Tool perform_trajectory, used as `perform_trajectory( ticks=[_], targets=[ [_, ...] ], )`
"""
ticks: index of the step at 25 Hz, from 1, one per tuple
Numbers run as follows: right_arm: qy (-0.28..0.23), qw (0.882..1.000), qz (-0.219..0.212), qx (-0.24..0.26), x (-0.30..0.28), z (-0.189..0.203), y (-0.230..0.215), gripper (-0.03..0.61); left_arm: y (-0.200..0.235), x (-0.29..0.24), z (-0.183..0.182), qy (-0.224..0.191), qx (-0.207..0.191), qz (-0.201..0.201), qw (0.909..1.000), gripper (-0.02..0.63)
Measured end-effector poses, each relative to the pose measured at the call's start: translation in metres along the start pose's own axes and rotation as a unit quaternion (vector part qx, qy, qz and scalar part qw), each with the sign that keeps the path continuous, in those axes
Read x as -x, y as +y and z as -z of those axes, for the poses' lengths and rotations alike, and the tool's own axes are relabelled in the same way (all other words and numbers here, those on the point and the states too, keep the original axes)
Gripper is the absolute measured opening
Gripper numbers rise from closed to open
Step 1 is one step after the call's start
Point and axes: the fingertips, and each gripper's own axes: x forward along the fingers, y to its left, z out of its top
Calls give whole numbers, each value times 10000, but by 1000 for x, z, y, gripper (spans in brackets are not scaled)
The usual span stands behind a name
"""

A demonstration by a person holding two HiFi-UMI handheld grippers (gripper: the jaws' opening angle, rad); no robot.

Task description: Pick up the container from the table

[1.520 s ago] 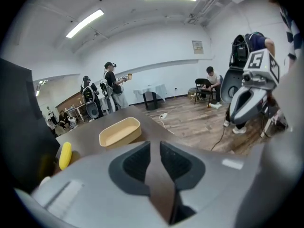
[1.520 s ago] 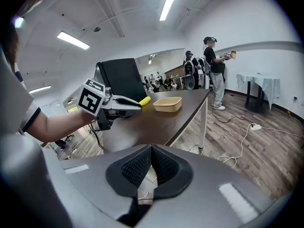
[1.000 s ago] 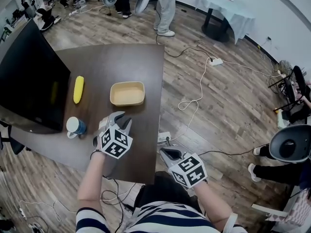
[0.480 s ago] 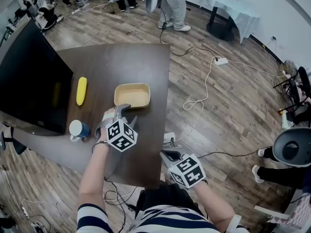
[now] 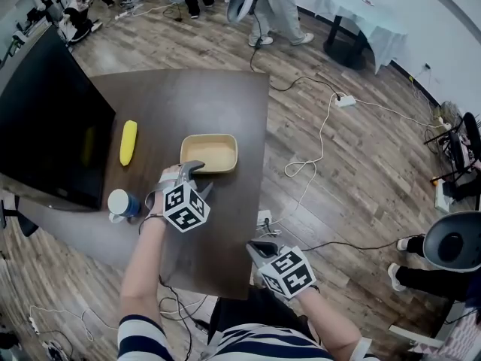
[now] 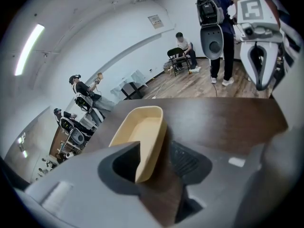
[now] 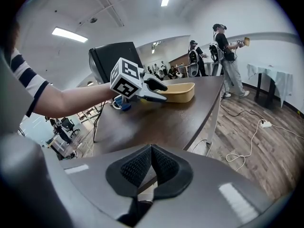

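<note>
I found the left tongs [image 6: 156, 163] spread astride the near wall of the container [image 6: 142, 129]; right tongs [image 7: 151, 167] closed, empty. I judged it light, stiff: grip that wall

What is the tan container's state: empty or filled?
Empty. The tan container sits upright on the table, and both the head view and the left gripper view show only its bare inner floor.
</note>
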Motion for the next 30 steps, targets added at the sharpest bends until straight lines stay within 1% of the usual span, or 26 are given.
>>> perform_trajectory(
  ticks=[5,8,13,19,24,30],
  targets=[
    [49,10000,-14,-55,-7,0,-4,-5,-1,-9,7,145,-268,193,9993,0],
    [59,10000,-37,-58,-6,1,-4,-5,-3,-9,6,166,-403,184,9989,0],
    [43,10000,-36,-50,-6,5,-10,-5,-3,-6,2,12,-488,172,9987,0],
    [-1,10000,-13,-96,-4,6,-9,-5,-10,-2,5,57,-610,274,9977,0],
    [-53,9999,-16,-128,2,9,-5,-5,-11,4,3,62,-708,110,9974,0],
    [-117,9999,-49,-86,20,15,0,-5,-20,26,-7,14,-574,-184,9982,0]
  ],
)
